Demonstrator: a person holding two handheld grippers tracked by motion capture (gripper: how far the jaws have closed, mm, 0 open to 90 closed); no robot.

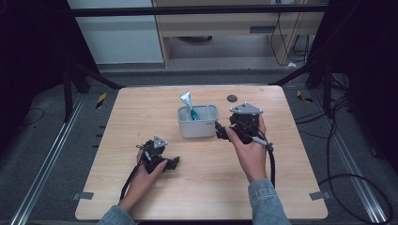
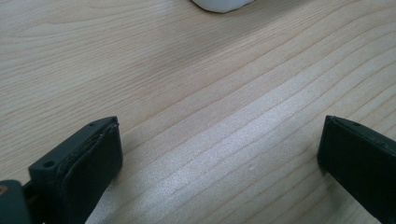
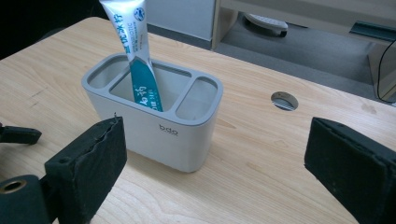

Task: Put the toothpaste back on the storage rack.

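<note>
A grey toothbrush holder (image 1: 199, 124) (image 3: 159, 133) with three compartments stands mid-table. A white and teal toothpaste tube (image 1: 188, 105) (image 3: 135, 51) stands tilted in its middle compartment, its top sticking out. My right gripper (image 1: 220, 132) (image 3: 219, 135) is just right of the holder, open, with nothing between its jaws. My left gripper (image 1: 173, 162) (image 2: 222, 135) rests low on the table, nearer the front and to the left of the holder. It is open over bare wood. The holder's base (image 2: 222, 4) shows at the top of the left gripper view.
The wooden table (image 1: 202, 187) has a round cable hole (image 1: 231, 98) (image 3: 284, 100) behind the right gripper. Beyond the far edge are a floor, cabinets and cables. Black frame legs stand at both far corners.
</note>
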